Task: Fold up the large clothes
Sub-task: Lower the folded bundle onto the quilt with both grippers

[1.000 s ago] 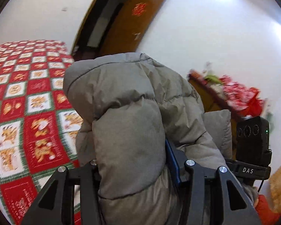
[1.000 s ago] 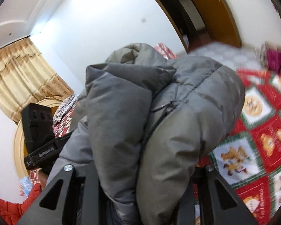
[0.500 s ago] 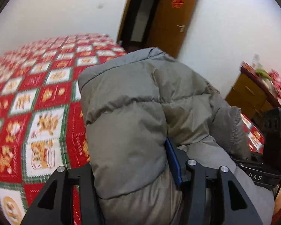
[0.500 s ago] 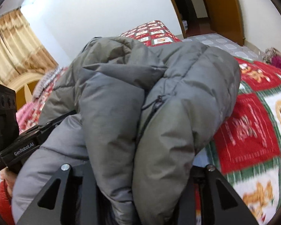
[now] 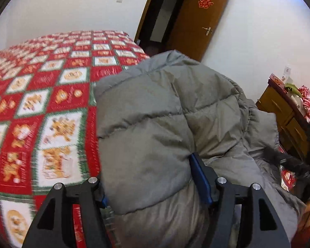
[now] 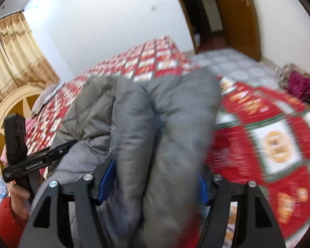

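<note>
1. My left gripper is opening its jaws; a thick fold of the grey padded jacket is bulging between the blue pads, which are still touching the fabric on both sides.
2. My right gripper is likewise opening, with two bunched rolls of the same jacket sitting between its pads; the picture is blurring here, so I cannot tell how firmly they are pressing.
3. The jacket is lying folded in a heap on the bed, over its red and white patterned cover, near the edge closest to me.
4. My left hand, in a red sleeve, is showing in the right wrist view.
5. Beyond the bed, a brown door is standing ajar.
</note>
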The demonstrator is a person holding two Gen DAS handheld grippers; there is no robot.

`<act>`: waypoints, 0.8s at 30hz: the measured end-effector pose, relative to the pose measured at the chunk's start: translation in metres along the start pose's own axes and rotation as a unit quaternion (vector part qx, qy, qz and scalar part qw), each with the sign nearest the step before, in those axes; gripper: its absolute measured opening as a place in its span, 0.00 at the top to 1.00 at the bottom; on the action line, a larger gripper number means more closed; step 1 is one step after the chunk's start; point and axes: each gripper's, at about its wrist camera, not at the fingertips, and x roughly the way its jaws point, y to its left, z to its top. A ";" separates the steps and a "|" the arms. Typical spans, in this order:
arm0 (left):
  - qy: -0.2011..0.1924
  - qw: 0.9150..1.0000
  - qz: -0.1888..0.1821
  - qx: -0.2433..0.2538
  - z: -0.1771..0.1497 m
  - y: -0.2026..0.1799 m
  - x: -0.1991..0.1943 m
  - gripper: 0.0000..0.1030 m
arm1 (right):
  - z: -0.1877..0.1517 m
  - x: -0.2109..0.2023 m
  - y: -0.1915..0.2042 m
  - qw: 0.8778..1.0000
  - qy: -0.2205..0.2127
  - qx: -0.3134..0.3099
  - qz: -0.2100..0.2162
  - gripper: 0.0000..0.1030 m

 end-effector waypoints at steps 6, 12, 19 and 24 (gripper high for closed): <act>-0.020 0.999 0.023 -0.012 0.002 -0.003 -0.026 0.32 | 0.013 -0.059 0.035 0.992 -0.070 -0.046 -0.092 0.32; -0.079 0.994 0.076 0.007 -0.004 -0.013 -0.060 0.31 | 0.020 -0.025 0.107 0.988 -0.054 -0.096 -0.104 0.60; -0.086 0.986 0.133 0.048 -0.012 -0.033 -0.040 0.19 | 0.014 0.067 0.090 0.986 0.035 -0.053 -0.151 0.61; -0.070 0.989 0.122 0.051 -0.028 -0.032 -0.009 0.18 | -0.002 0.073 0.073 0.980 0.037 -0.067 -0.184 0.61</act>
